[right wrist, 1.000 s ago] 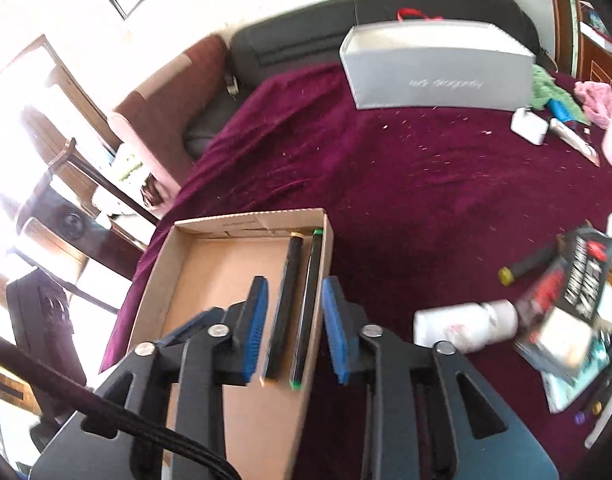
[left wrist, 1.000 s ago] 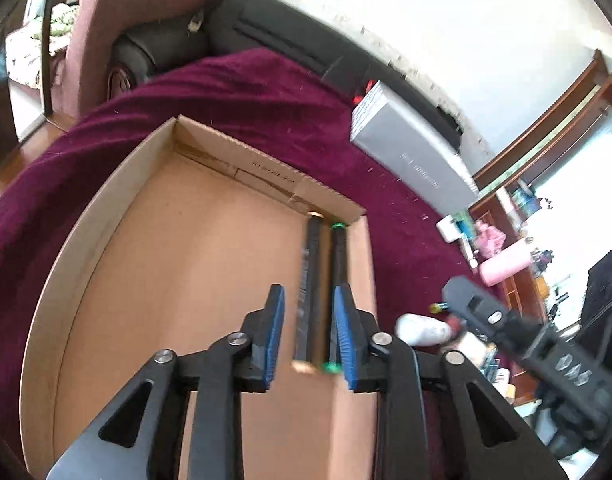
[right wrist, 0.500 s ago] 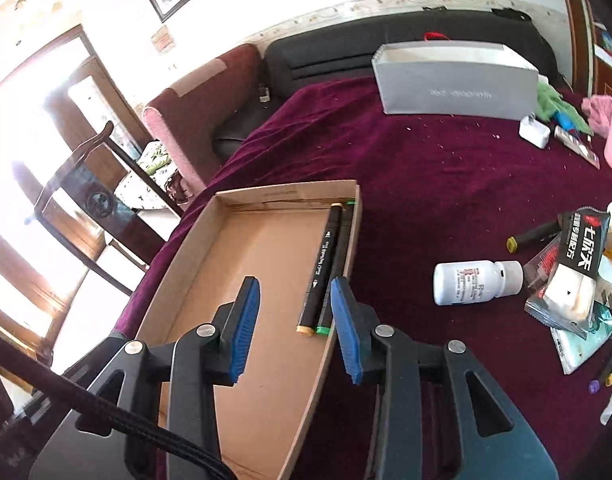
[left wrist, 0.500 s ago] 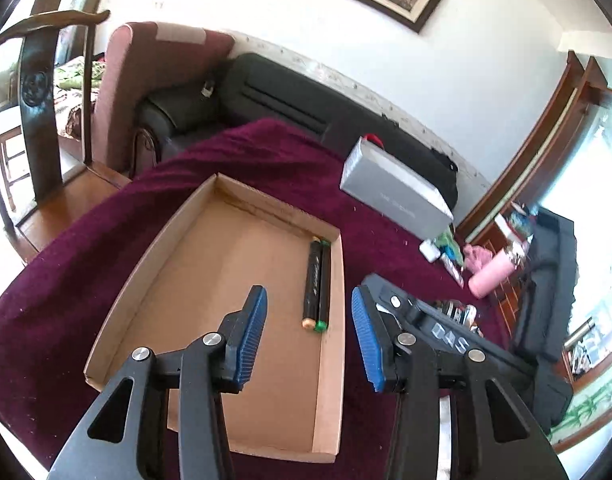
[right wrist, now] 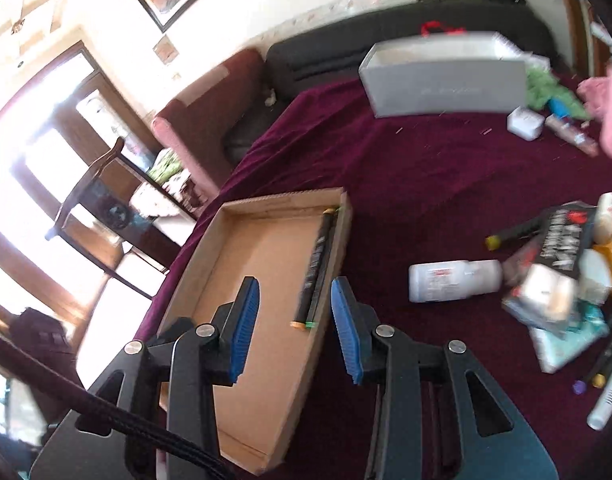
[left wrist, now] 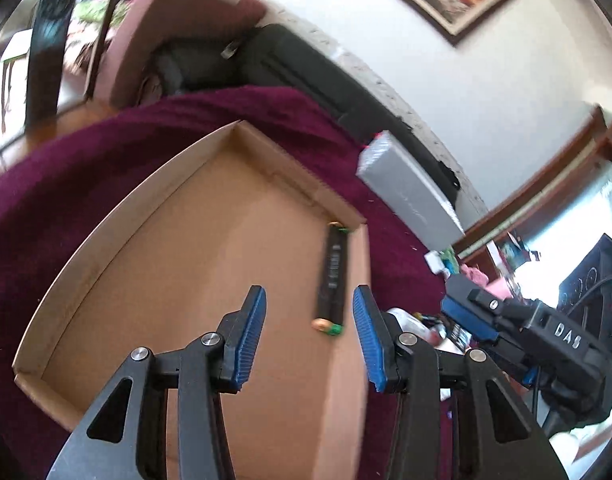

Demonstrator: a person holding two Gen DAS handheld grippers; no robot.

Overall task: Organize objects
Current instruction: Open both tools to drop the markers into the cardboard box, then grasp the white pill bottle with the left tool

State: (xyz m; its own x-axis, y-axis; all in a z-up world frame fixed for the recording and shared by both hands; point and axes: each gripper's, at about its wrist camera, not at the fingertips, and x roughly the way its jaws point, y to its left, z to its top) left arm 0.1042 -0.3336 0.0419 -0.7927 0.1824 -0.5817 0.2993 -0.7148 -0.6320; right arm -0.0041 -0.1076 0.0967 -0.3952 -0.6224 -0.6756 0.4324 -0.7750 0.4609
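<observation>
Cardboard box (left wrist: 106, 248) on the maroon worktop (right wrist: 426, 184) now holds two markers (left wrist: 332, 276) along its right wall. My left tongs (left wrist: 309, 342) have released and backed off, empty; right tongs (right wrist: 295, 326) hover unclenched, empty. Clutter (right wrist: 558, 264) remains unsorted.

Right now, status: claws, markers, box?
Left claw open, empty. Right claw open, empty. Two markers lie side by side against right wall of cardboard box. More markers and clutter loose on cloth; nothing blocking.
</observation>
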